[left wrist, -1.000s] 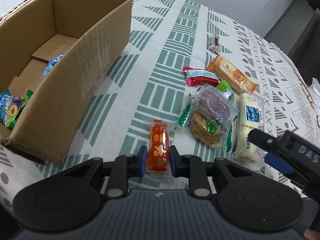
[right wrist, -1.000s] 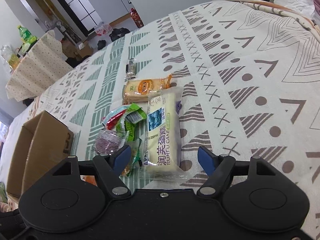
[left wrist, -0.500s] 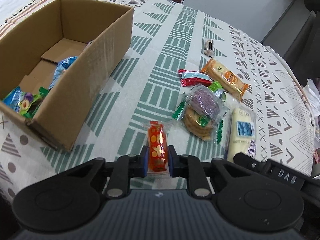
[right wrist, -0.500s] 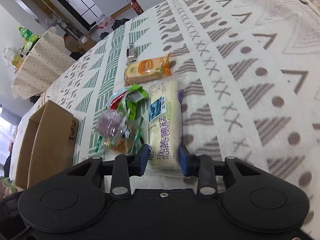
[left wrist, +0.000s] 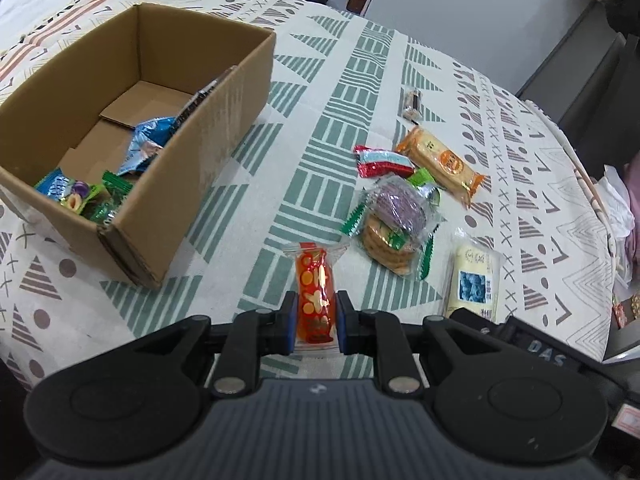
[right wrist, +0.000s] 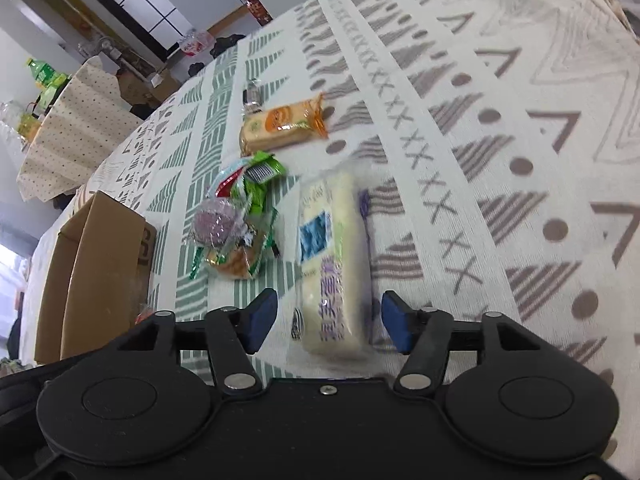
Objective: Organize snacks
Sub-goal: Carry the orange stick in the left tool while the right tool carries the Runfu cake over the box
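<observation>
left lifts its snack; right lets go of the cake.

since a second ago the left gripper (left wrist: 316,322) has risen with the orange-red snack packet (left wrist: 315,292) pinched between its pads, and the cardboard box (left wrist: 208,152) shows more of its inside; the right gripper (right wrist: 326,326) closed on the pale cake pack (right wrist: 332,256) and has just been opening, so its jaws now stand spread with the cake between them, untouched. step in hand, i judge: carry the packet to the box, ahead and left of the left gripper, and drop it; the right must re-grip. count: one box holding about three or four packets; one packet held; six on the cloth (left wrist: 344,100) ahead and right.
</observation>
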Motion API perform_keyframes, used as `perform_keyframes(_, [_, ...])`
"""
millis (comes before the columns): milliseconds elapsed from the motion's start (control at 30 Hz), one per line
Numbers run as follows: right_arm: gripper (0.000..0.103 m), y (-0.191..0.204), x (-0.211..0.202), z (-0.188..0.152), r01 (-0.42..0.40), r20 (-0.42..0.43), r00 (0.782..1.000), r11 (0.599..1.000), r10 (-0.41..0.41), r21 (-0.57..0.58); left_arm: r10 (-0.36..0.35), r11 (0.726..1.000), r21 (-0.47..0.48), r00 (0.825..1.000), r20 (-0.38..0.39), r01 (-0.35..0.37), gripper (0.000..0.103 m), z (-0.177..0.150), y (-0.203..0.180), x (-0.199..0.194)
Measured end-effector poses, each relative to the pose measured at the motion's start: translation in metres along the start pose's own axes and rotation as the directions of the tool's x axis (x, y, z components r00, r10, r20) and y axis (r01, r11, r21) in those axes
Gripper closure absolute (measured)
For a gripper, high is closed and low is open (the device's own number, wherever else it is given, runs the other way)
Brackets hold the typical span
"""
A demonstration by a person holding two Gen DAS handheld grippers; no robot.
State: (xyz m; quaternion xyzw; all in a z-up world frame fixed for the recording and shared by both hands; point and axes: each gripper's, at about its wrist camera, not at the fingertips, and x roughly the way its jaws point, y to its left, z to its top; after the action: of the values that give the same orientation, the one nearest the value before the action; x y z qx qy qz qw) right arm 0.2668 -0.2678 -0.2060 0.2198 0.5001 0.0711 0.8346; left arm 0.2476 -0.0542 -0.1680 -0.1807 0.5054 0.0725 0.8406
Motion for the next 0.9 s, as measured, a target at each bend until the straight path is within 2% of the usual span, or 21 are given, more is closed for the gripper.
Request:
perform_keyframes(200, [0.046,0.010,0.017,0.002,0.044,-0.011,0.999,0.997,-0.045,-0.063,0.010,1.000,-0.010,1.000,0.003,-0.010,0.085,0.007,0.006,-0.004])
perform_keyframes(300, [0.066,0.013,0.018,0.003,0.069,-0.017,0.997,0.993,-0.071,-0.098,0.006,1.000,-0.002,1.000,0.014,-0.006,0.085,0.010,0.007,-0.011])
perform_keyframes(433, [0.073,0.014,0.012,0.003,0.032,-0.021,0.999,0.996,-0.034,-0.080,-0.002,1.000,0.003,0.999,0.037,0.002,0.085,0.013,0.007,-0.023])
perform_keyframes(667, [0.075,0.024,-0.007,0.003,-0.056,0.025,0.998,0.996,0.058,-0.066,-0.001,1.000,0.001,0.996,0.091,0.001,0.085,0.017,0.014,-0.051])
perform_keyframes(900, [0.075,0.047,-0.022,0.002,-0.130,0.051,0.989,0.985,0.136,-0.110,0.029,0.999,-0.027,0.989,0.142,-0.026,0.085,0.026,0.036,-0.077])
